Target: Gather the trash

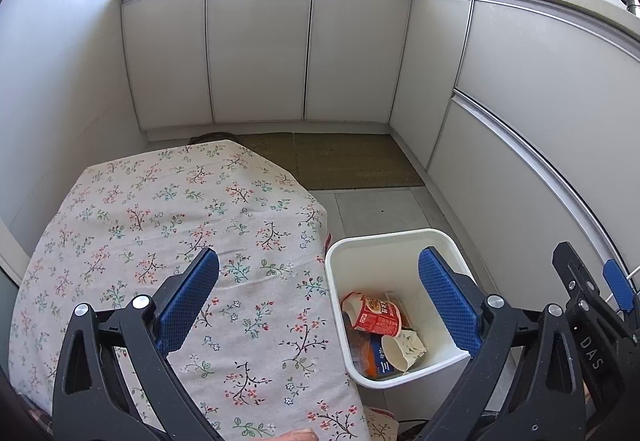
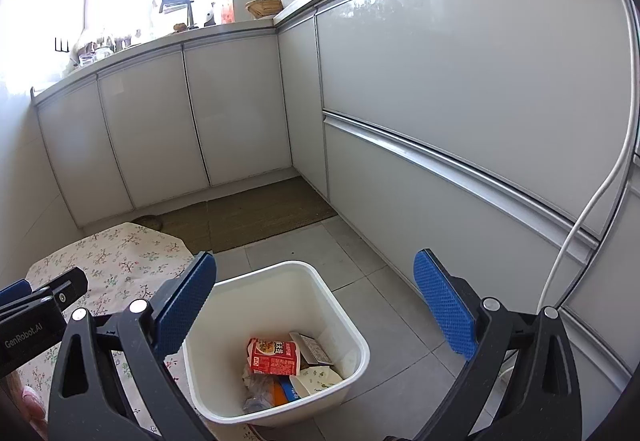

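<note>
**Trash in the bin: handling notes and clearances**

Left wrist view. The left gripper (image 1: 318, 297) has its jaws spread wide and holds nothing. It hovers over the near right edge of the table (image 1: 160, 225), which is covered by a flowered cloth and shows no trash on the visible part. The white bin (image 1: 400, 237) stands on the floor just beside the table's right edge. Inside lie a red carton (image 1: 376, 315), crushed at one end, a paper cup (image 1: 400, 351) on its side, and a blue and orange wrapper (image 1: 378, 361) beneath them. All of these are judged light, thin-walled and easily crushed; a firm pinch would deform them. If any needs re-seating, take the carton across its flat sides and the cup at its rim. The right gripper (image 1: 618, 291) shows partly at the right edge.

Right wrist view. The right gripper (image 2: 316, 299) is likewise wide open and empty, directly above the bin (image 2: 280, 269). The carton (image 2: 274, 357) lies near the middle, with a grey card (image 2: 314, 349) to its right and crumpled film (image 2: 258, 389) near the front. Open floor lies to the right of the bin and beyond it; the cabinet fronts (image 2: 460, 89) limit travel to the right. A white cable (image 2: 576, 225) hangs near the right finger and could snag. The cloth overhang on the left is soft and could catch a finger.
</note>
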A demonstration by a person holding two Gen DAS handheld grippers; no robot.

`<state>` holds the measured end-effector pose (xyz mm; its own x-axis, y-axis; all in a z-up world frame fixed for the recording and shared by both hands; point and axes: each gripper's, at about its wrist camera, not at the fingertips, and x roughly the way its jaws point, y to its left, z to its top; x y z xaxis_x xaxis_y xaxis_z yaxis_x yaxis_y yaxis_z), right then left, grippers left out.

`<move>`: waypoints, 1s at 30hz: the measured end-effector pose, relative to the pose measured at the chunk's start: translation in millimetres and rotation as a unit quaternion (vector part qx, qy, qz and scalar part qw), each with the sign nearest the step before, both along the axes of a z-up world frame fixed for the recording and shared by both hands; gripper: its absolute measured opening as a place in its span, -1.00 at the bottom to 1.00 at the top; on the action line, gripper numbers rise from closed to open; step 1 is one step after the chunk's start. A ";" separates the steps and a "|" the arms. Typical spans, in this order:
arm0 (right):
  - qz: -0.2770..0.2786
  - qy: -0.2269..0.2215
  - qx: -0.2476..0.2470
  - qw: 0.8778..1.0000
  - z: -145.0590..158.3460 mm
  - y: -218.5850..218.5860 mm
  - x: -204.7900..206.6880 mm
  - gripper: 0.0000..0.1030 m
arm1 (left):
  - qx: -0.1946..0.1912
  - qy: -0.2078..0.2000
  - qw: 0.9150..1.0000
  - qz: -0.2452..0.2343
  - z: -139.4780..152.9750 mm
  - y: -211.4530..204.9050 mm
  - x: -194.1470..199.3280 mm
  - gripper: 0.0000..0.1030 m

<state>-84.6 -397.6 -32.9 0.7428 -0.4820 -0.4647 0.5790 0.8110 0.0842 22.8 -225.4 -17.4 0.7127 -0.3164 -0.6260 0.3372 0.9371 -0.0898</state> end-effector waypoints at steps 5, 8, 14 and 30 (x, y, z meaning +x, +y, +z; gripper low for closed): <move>0.008 0.003 -0.002 1.000 -1.0 2.6 1.7 0.87 | 0.001 -0.001 1.000 0.001 1.1 -0.7 -1.2 0.86; 0.011 0.001 -0.002 1.000 -0.1 2.3 1.2 0.87 | 0.003 -0.002 1.000 0.003 0.8 -0.9 -1.1 0.86; 0.016 0.003 -0.002 1.000 -1.2 3.7 2.1 0.87 | 0.007 -0.004 1.000 0.005 1.1 -0.4 -1.3 0.86; 0.026 0.013 0.005 1.000 -4.0 1.6 5.9 0.87 | -0.003 0.000 1.000 0.005 -0.8 2.2 0.3 0.86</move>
